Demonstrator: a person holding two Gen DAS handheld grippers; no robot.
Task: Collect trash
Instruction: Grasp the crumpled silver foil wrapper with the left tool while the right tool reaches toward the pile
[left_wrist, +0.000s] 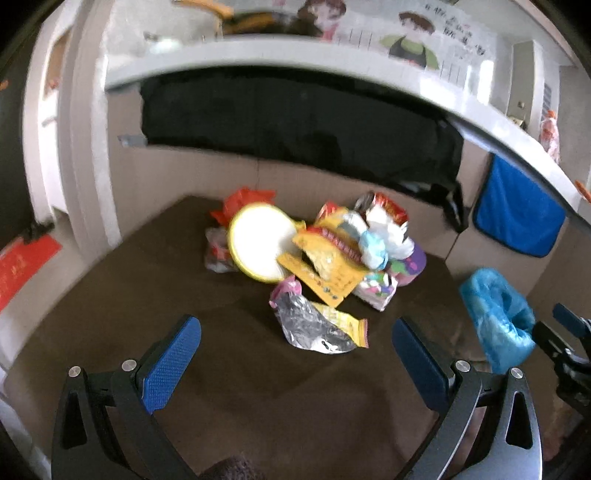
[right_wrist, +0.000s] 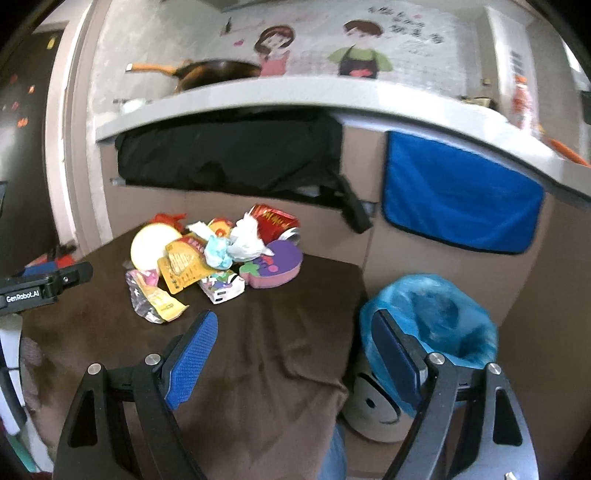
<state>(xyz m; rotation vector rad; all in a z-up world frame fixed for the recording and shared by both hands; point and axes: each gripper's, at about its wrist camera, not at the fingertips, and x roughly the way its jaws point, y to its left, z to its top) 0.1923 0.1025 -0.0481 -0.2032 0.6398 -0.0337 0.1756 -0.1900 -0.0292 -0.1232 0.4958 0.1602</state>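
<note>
A heap of trash (left_wrist: 325, 251) lies on a brown cloth-covered table (left_wrist: 147, 295): a yellow-rimmed white lid (left_wrist: 260, 247), yellow wrappers, a silver foil packet (left_wrist: 314, 325), crumpled tissue, a red can and a purple foam piece. The heap also shows in the right wrist view (right_wrist: 214, 258). My left gripper (left_wrist: 295, 350) is open and empty, just short of the foil packet. My right gripper (right_wrist: 291, 347) is open and empty over the table's right edge. A bin lined with a blue bag (right_wrist: 432, 325) stands right of the table; the bag also shows in the left wrist view (left_wrist: 495, 317).
A grey counter (right_wrist: 295, 96) overhangs behind the table, with black fabric (right_wrist: 229, 155) beneath it and a blue cloth (right_wrist: 458, 199) hanging at the right. A pan (right_wrist: 214, 72) rests on the counter. A white door frame (left_wrist: 88, 147) stands at the left.
</note>
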